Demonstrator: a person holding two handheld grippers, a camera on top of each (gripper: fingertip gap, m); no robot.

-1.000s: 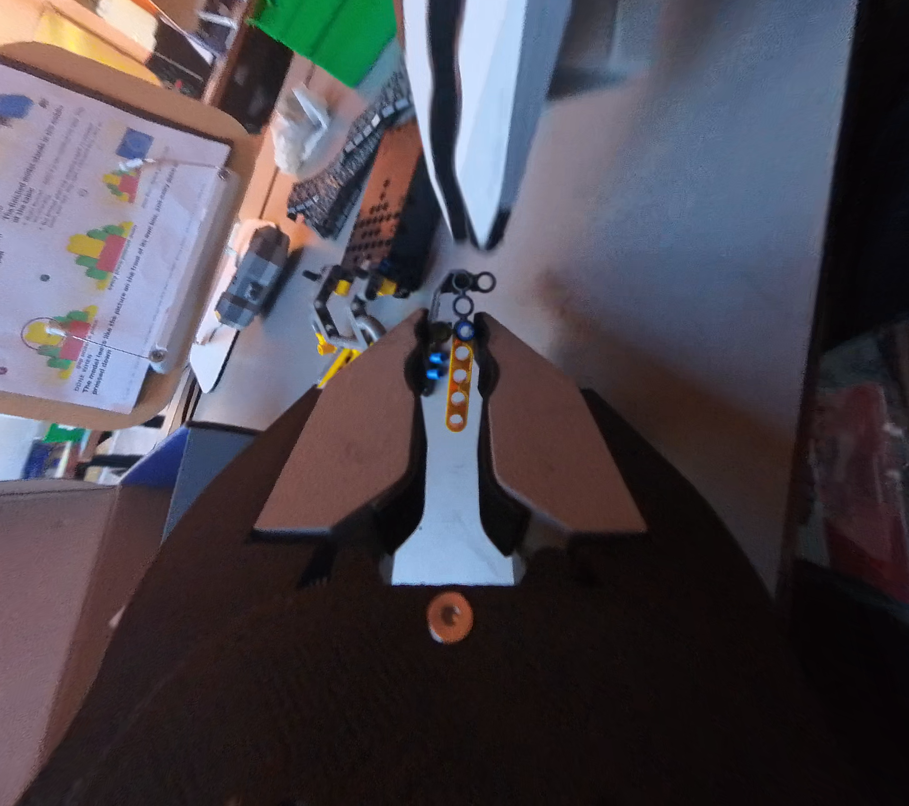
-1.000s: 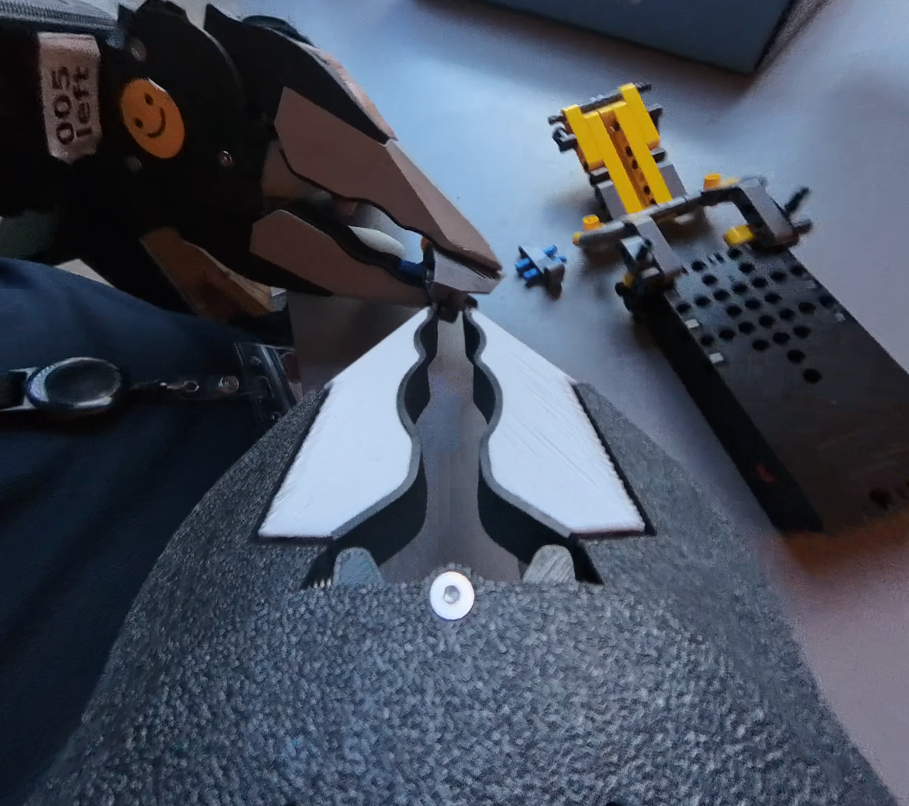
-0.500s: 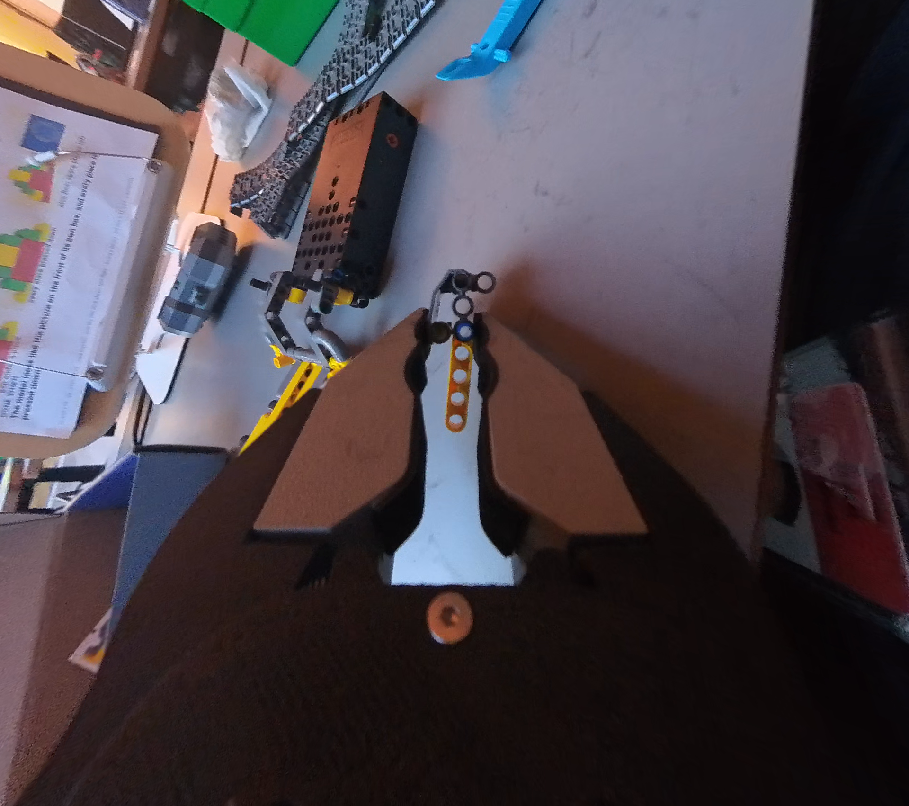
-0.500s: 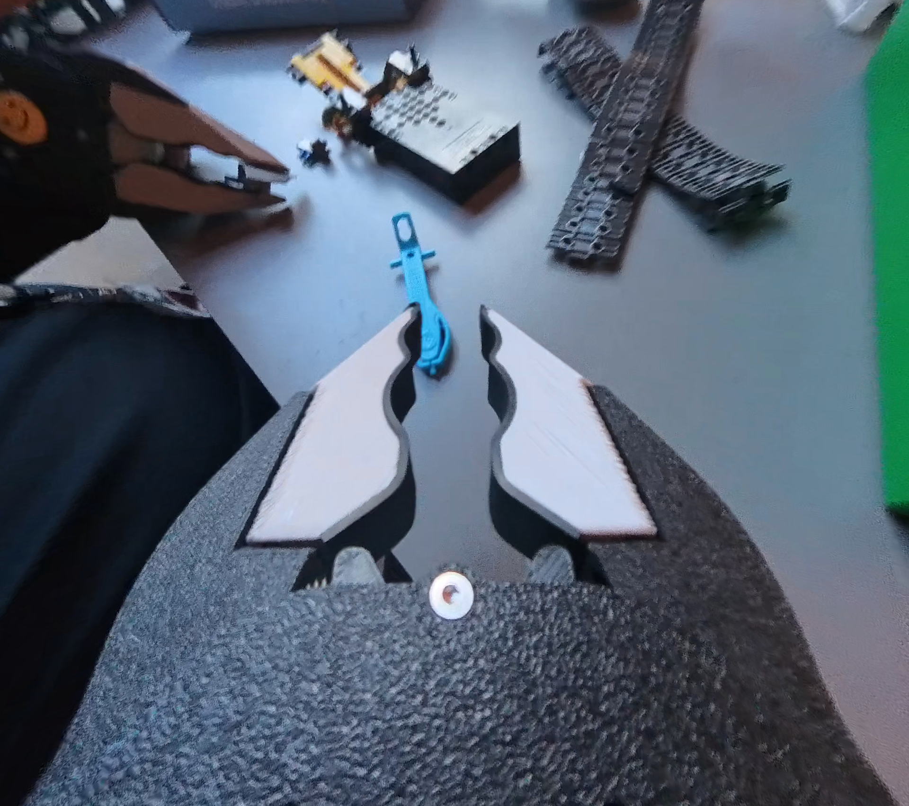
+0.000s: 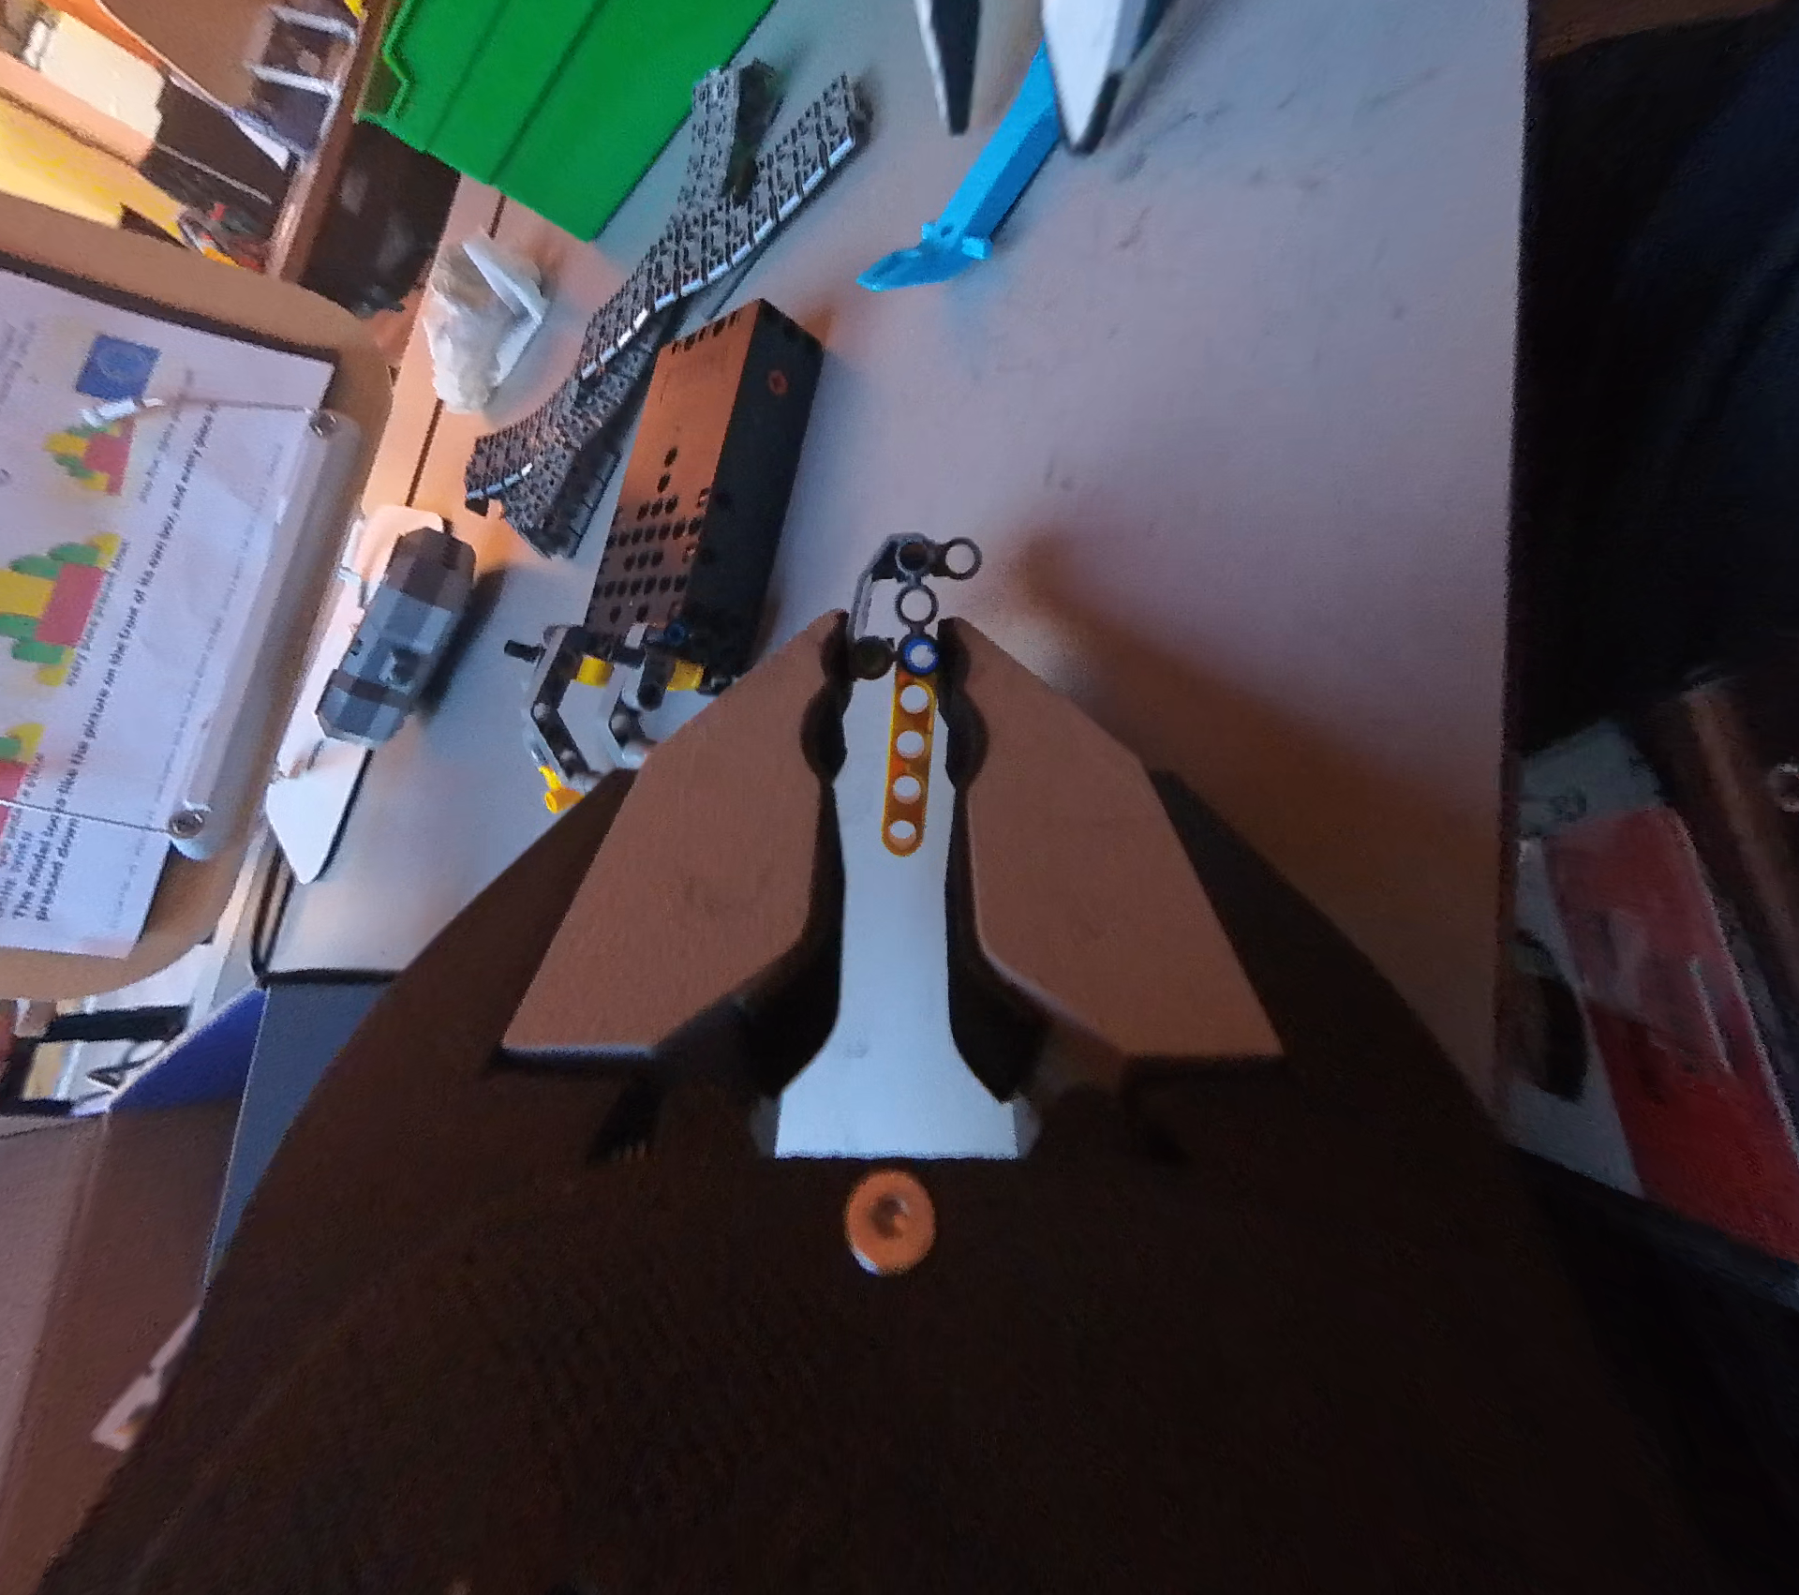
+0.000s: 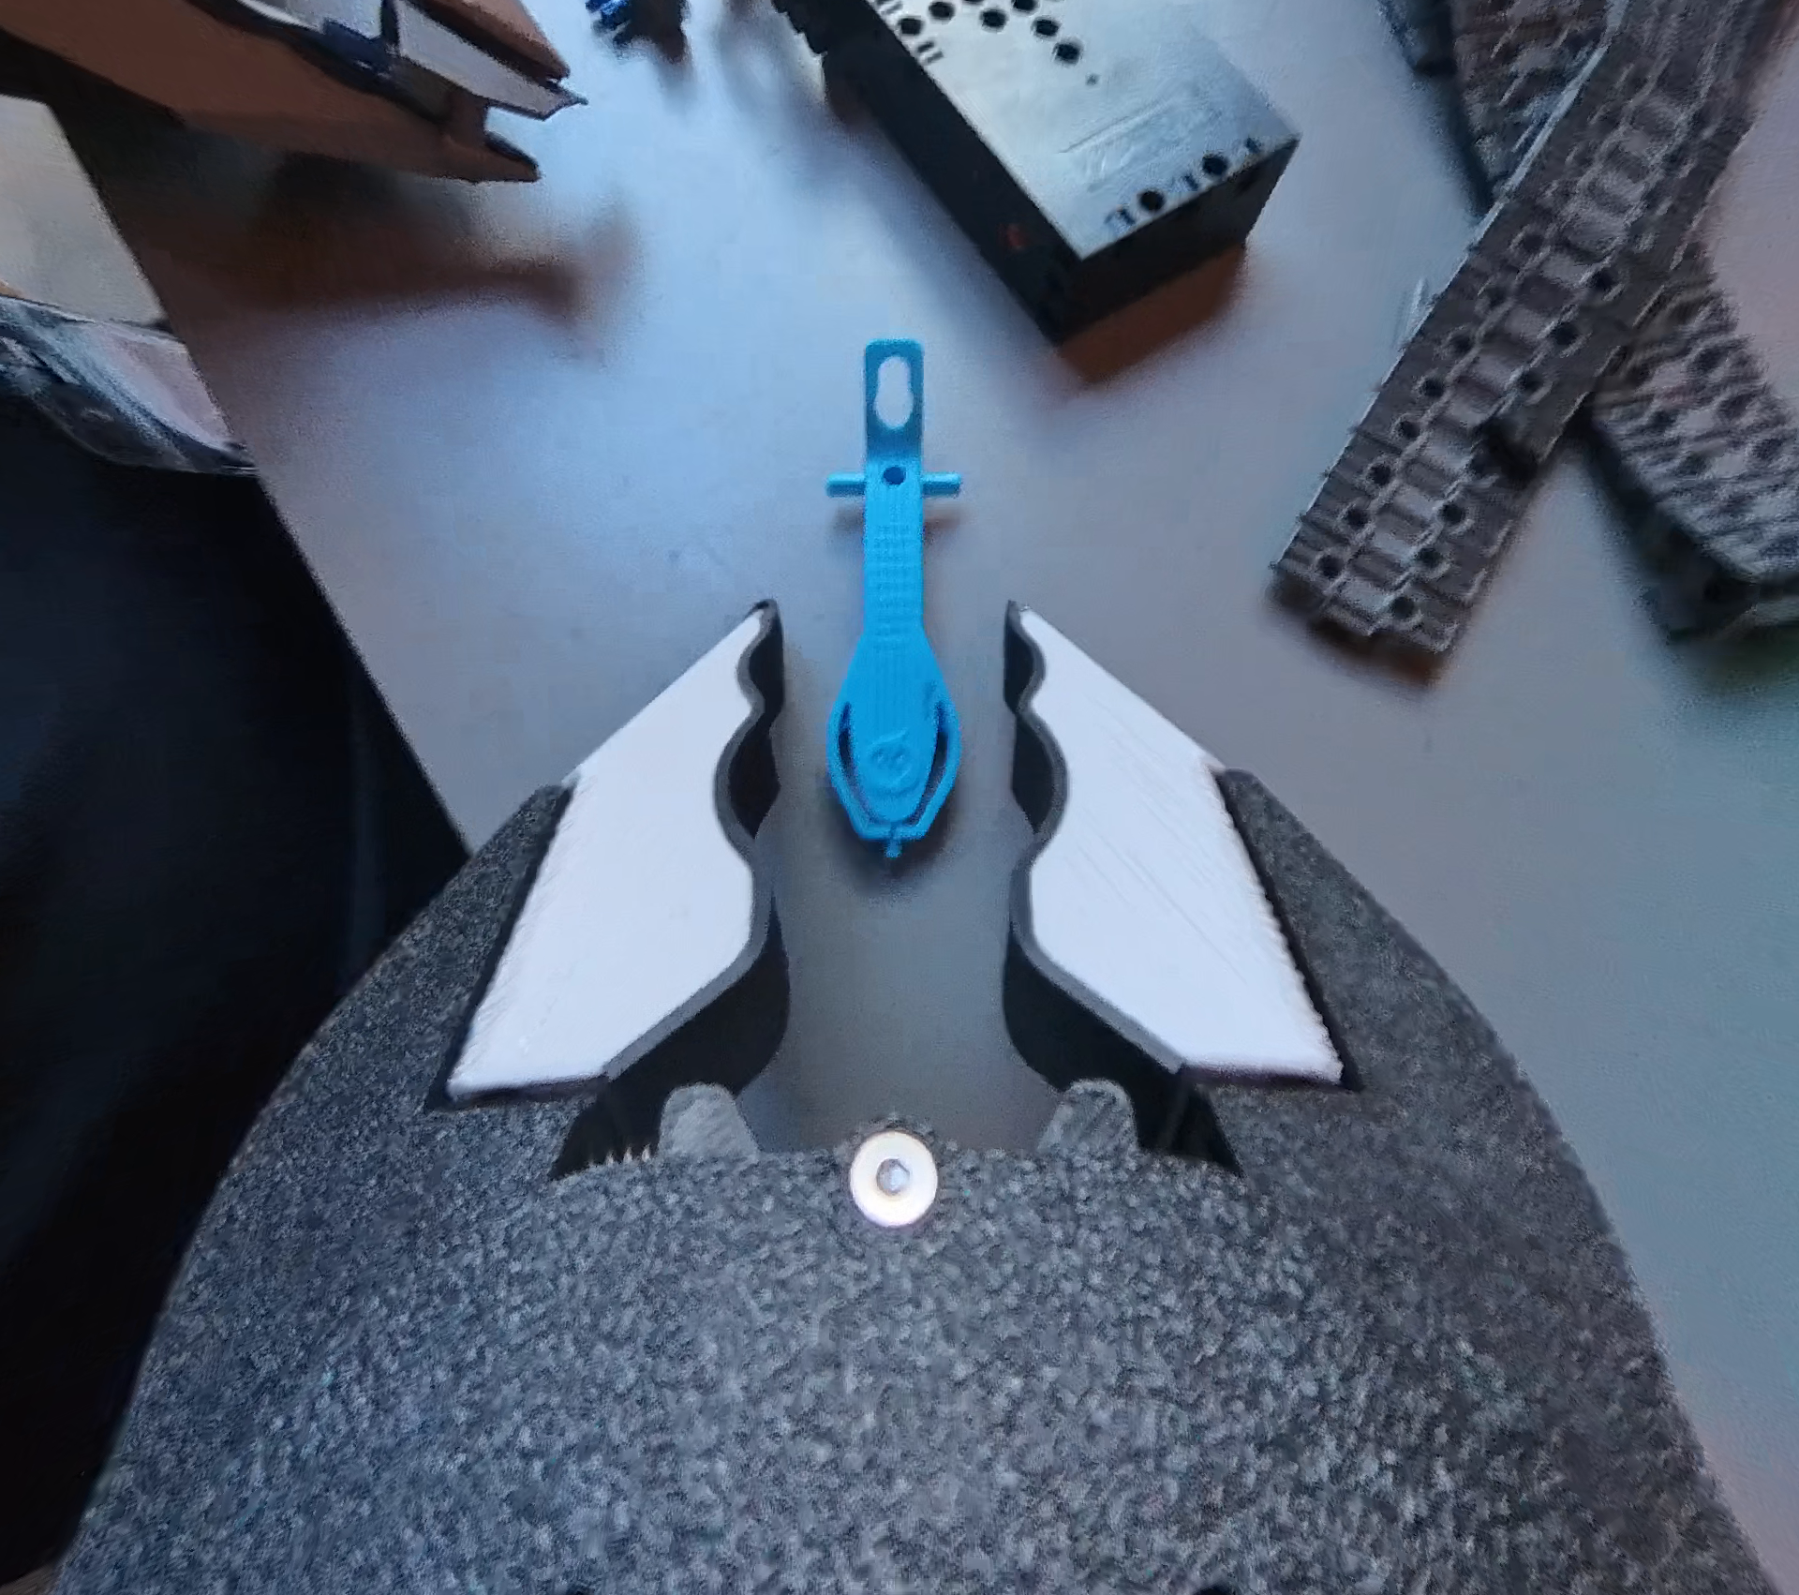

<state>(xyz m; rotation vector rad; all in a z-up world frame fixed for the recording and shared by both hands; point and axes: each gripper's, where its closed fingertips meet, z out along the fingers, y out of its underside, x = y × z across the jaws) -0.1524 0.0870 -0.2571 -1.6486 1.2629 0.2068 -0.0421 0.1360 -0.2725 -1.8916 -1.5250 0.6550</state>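
Right wrist view has the right tongs (image 6: 891,623) spread wide, one finger either side of the blue plastic tool (image 6: 891,672) lying flat on the bench (image 6: 584,399), touching neither side. To grip it cleanly they'd want to stay centred over the broad rounded end and settle low before squeezing. The left tongs (image 5: 894,638) are clamped on a small yellow-and-grey beam piece (image 5: 910,730), held above the bench

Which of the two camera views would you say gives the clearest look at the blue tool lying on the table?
The right wrist view: the blue tool lies whole and sharp between the open right gripper. The left wrist view shows only its far end, blurred and partly hidden.
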